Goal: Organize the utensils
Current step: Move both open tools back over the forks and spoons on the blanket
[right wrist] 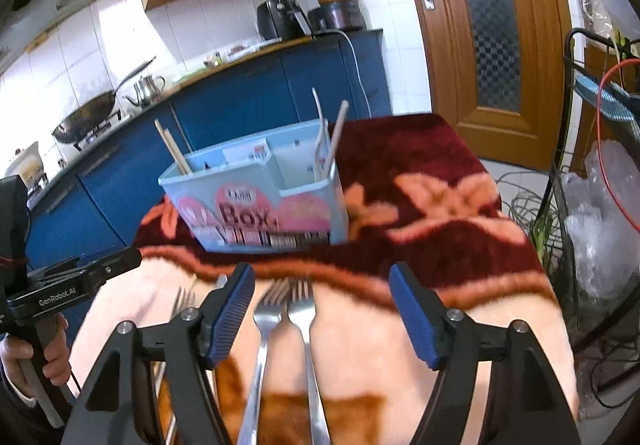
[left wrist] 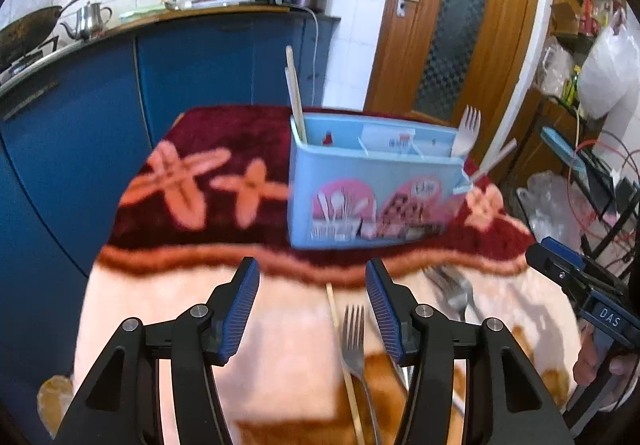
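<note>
Both our left gripper (left wrist: 312, 309) and right gripper (right wrist: 322, 311) hang wide open, empty, above forks (right wrist: 286, 309) near the blanket's (right wrist: 440, 165) front edge. Next, we judge, close on one fork and carry it to the box (right wrist: 256, 201).

Surface: plush blanket (left wrist: 208, 205), dark red with peach flowers at the far end, pale peach and orange near. On the red part: light blue utensil box (right wrist: 256, 213), upright. On the pale part: two metal forks (right wrist: 280, 309) side by side (tines toward box), another fork (left wrist: 354, 337) beside a wooden chopstick (left wrist: 334, 309).

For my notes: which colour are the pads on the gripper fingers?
Blue, ribbed pads on black fingers; the right wrist view shows them best.
</note>
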Motion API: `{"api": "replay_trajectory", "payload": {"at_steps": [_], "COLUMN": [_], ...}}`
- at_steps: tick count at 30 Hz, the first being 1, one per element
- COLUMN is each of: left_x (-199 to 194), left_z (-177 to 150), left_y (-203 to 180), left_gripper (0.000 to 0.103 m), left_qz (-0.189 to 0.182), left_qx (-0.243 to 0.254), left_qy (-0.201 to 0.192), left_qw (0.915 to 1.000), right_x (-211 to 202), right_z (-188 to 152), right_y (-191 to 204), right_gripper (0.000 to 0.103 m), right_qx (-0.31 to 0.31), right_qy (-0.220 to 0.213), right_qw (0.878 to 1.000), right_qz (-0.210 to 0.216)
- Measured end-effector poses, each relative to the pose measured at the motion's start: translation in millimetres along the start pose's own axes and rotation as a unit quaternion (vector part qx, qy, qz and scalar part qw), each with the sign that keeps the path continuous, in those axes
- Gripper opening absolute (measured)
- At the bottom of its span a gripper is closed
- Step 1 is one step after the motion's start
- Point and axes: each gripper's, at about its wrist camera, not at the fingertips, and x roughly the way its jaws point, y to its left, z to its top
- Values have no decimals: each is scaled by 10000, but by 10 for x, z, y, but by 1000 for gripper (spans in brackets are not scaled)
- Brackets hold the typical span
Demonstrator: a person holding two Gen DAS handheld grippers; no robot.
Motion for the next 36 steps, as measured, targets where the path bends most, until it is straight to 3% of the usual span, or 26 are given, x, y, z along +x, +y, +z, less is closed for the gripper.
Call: {"api": "replay_trajectory", "payload": {"at_steps": [8,23,36], "left_x": [73,216,344], "left_z": [-263,-590,-615], "left_y": [-37,-109,-176], "left_gripper": [57,59,64], "left_qz": [240,358,448], "left_qx": [77,336,562], "left_qy": [459,1215,1346], "left_qw": [9986,9914,9883], "right_x": [48,76,66], "right_z": [-212,-429,-489], "right_y": [-49,-143,-183], "right_gripper": [78,84,86], "right_qx": [0,106,147], "right_qy": [421,711,681], "right_qw": [9990,9972,9974], "right_qz": [-140,-188,-179]}}
